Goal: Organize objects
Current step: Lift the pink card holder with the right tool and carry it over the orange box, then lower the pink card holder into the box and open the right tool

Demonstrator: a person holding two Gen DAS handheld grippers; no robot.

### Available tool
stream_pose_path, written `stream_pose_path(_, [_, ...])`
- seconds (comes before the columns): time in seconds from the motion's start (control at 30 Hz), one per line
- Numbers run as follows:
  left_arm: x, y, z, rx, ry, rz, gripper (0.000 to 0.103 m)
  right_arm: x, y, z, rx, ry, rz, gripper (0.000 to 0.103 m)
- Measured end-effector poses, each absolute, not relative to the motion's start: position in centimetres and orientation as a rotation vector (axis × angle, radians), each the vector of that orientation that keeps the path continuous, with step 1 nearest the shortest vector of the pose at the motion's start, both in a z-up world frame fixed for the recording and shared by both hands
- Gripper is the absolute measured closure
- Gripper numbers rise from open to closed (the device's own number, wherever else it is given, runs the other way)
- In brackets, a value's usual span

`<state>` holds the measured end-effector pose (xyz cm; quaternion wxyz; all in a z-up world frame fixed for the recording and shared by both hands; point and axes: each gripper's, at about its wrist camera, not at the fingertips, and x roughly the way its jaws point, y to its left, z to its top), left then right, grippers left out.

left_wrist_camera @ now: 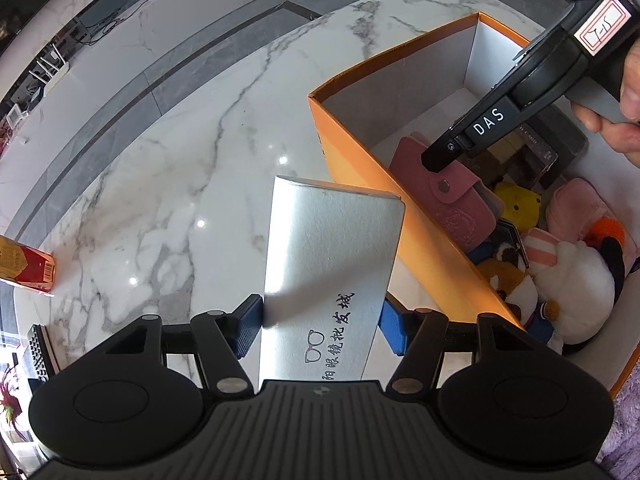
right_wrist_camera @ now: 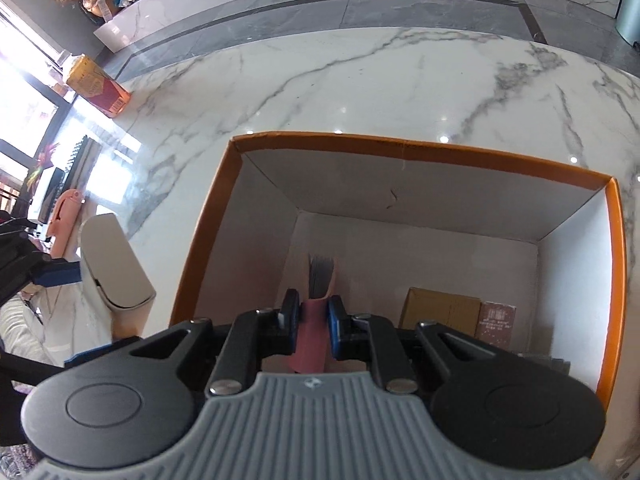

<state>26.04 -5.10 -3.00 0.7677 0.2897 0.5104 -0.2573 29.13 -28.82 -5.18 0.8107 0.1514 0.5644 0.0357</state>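
Observation:
My left gripper [left_wrist_camera: 320, 326] is shut on a white glasses case [left_wrist_camera: 328, 264] with black printed characters, held above the marble table beside the orange box [left_wrist_camera: 360, 168]. The case also shows in the right wrist view [right_wrist_camera: 114, 264]. My right gripper [right_wrist_camera: 313, 316] is shut on a pink card holder [right_wrist_camera: 312, 340] with grey cards sticking out, held inside the orange box [right_wrist_camera: 400, 146]. In the left wrist view the right gripper's finger [left_wrist_camera: 476, 128] reaches down to the pink card holder [left_wrist_camera: 436, 196] in the box.
The box holds plush toys [left_wrist_camera: 568, 276], a yellow toy [left_wrist_camera: 518, 200], a brown carton [right_wrist_camera: 440, 312] and a dark red box [right_wrist_camera: 496, 320]. A red and yellow carton [left_wrist_camera: 26, 266] lies on the marble table [left_wrist_camera: 180, 200] at the left. A pink object [right_wrist_camera: 66, 210] sits at the table's left edge.

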Motion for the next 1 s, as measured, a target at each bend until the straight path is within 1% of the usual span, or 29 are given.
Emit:
stream_pose_path(0.1, [26.0,-4.9,-2.9,0.626,1.107,-0.555,0.031,29.1,-29.4,-5.3,0.345,1.21,0.067,0.087])
stream_pose_path(0.23, [26.0,-4.7,-2.8,0.63,1.109,-0.56,0.031,28.5,-30.7,-5.7,0.527,1.185,0.111,0.088])
stream_pose_path(0.43, [25.8,-4.8,-2.8,0.63,1.108,-0.563,0.031,28.0,-31.7,-6.3,0.725,1.127,0.153,0.088])
stream_pose_path(0.6, [25.7,-5.2,-2.7,0.635,1.103,-0.569,0.031,27.9,-30.8,-7.2,0.613,1.163,0.107,0.088])
stream_pose_path(0.7, [25.6,-5.4,-2.3,0.643,1.094,-0.568,0.031,28.2,-28.6,-6.2,0.366,1.175,0.088,0.087])
stream_pose_path(0.8, [25.6,-5.4,-1.8,0.64,1.083,-0.569,0.031,28.0,-26.8,-5.9,0.185,1.18,0.092,0.082])
stream_pose_path(0.9, [25.4,-5.4,-1.3,0.642,1.073,-0.569,0.031,27.8,-26.2,-5.9,0.135,1.189,0.108,0.077])
stream_pose_path(1.0, [25.3,-5.5,-0.7,0.642,1.062,-0.571,0.031,28.3,-26.3,-6.5,0.151,1.216,0.104,0.076])
